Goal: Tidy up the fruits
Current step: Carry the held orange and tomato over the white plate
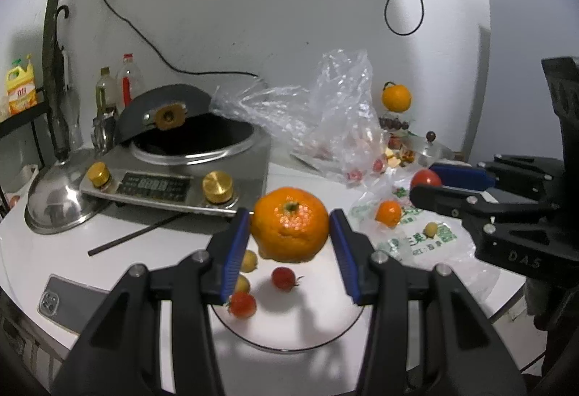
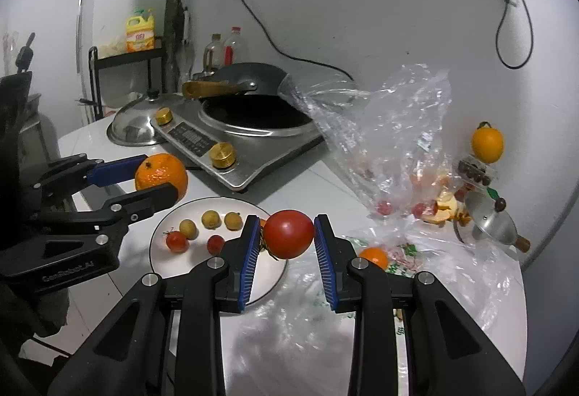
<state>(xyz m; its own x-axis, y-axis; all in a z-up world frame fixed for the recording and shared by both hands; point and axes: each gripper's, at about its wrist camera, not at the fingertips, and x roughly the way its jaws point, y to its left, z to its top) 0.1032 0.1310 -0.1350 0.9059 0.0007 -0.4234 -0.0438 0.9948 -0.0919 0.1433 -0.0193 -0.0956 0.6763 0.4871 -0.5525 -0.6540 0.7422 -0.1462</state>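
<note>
My left gripper (image 1: 289,224) is shut on a large orange (image 1: 289,224) and holds it above the far edge of a white plate (image 1: 311,320). The plate carries small yellow fruits (image 2: 211,218) and cherry tomatoes (image 2: 176,240). My right gripper (image 2: 287,238) is shut on a red tomato (image 2: 288,238) and holds it over the plate's right rim (image 2: 275,283). In the left wrist view the right gripper (image 1: 430,186) with the tomato (image 1: 425,178) is at the right. In the right wrist view the left gripper (image 2: 152,178) with the orange (image 2: 161,176) is at the left.
A small orange (image 2: 374,256) and a yellow fruit (image 1: 430,228) lie on a printed plastic bag (image 1: 416,240). A clear bag (image 2: 391,139) holds fruit. An induction cooker with wok (image 2: 246,131), steel lids (image 1: 58,197), a phone (image 1: 68,302), a chopstick (image 1: 137,233), and bottles (image 1: 128,81) stand around.
</note>
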